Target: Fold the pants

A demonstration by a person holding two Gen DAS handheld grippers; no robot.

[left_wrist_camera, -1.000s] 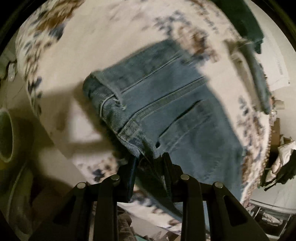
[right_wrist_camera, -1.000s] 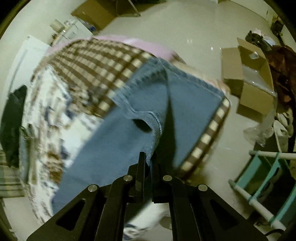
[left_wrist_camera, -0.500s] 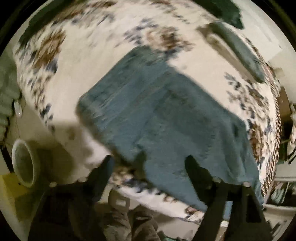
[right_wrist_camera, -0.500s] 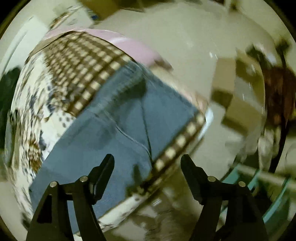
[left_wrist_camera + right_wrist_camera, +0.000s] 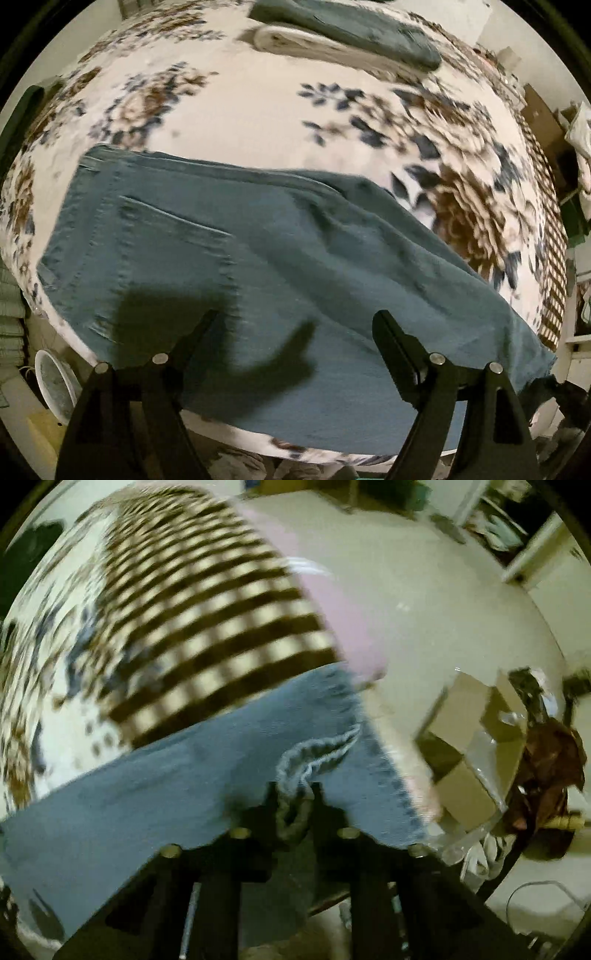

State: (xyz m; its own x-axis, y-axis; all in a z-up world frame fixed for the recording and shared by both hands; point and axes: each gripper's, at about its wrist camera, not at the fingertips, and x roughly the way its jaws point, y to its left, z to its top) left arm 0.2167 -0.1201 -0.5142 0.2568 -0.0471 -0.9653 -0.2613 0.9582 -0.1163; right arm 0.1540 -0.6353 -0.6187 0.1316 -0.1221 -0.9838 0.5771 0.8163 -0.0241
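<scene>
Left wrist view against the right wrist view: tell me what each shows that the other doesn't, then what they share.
Only the left wrist view shows the back pocket of the jeans, a stack of folded clothes at the far side of the bed, a white bucket on the floor, and the left gripper open above the denim.

Only the right wrist view shows the right gripper shut on the bunched hem, a cardboard box, and the pink sheet.

Both show the jeans lying on the flowered, checked-edge blanket.
</scene>
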